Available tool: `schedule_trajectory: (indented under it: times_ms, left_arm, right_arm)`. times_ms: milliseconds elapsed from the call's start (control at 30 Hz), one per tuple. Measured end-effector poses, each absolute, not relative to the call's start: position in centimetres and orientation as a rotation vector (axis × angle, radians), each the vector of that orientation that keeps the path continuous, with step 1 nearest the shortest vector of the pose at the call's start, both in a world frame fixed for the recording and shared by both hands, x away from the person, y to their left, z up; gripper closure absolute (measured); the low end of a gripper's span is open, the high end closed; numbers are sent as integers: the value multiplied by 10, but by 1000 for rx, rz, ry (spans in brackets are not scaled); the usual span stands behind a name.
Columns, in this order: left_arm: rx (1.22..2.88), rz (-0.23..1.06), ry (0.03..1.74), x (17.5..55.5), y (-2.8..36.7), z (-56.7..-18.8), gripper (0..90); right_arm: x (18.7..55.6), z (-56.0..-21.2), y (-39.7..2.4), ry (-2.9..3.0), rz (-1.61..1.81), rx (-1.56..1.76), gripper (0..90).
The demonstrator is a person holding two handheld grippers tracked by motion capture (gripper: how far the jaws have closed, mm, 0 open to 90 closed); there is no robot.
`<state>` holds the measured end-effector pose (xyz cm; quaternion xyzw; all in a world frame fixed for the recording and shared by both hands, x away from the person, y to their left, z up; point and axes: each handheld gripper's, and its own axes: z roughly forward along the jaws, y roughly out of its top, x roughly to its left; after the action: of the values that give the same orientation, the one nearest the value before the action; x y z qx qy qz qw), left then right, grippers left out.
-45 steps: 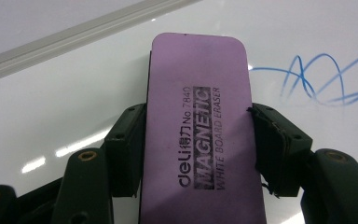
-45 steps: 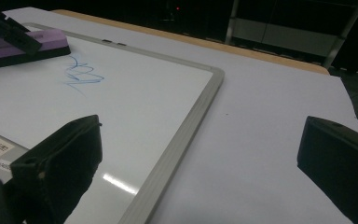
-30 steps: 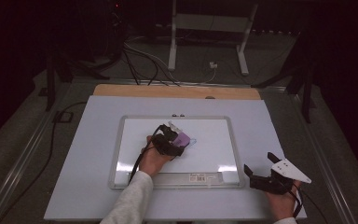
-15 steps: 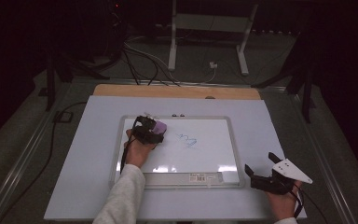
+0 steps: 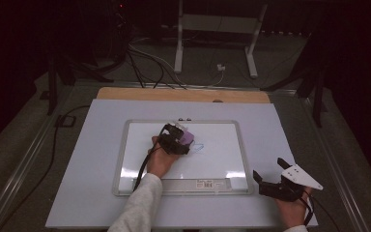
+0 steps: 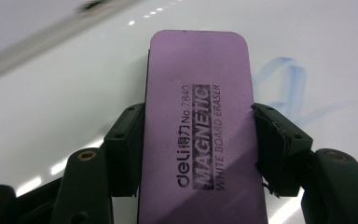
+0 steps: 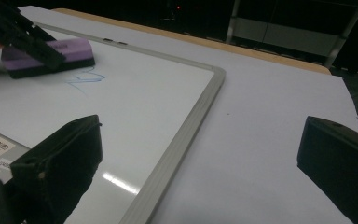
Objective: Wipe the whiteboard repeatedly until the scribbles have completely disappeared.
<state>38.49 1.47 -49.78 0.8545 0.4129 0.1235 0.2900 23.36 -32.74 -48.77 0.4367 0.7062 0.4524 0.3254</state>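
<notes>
Eraser at work on the whiteboard

The left gripper clamped the light, stiff purple eraser by its long sides, beside the blue marks; the right gripper gaped empty.

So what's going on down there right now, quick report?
Left gripper shut on eraser, flat on whiteboard. Blue marks beside it. Right gripper open, off the board. Nothing in the way.

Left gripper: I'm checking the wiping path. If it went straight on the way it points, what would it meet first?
Probably the blue marks. The left gripper is shut on the eraser, which lies low over the whiteboard; the marks sit just ahead, slightly right of the eraser's front end. Past them is bare board. Depth is uncertain.
</notes>
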Motion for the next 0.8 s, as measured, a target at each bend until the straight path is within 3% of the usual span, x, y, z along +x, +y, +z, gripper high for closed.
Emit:
schedule_trajectory:
  times_ms: [200,467,800]
  left_arm:
    - [2322,312,988,374,-2,-498,413]
    - [2323,455,1121,385,22,-496,413]
    - [2253,481,1296,398,61,-500,370]
  right_arm:
    - [233,-487,-328,1847,1188,1149,3]
    - [232,-487,-331,1840,1188,1152,4]
    - [232,-487,-331,1842,1187,1151,3]
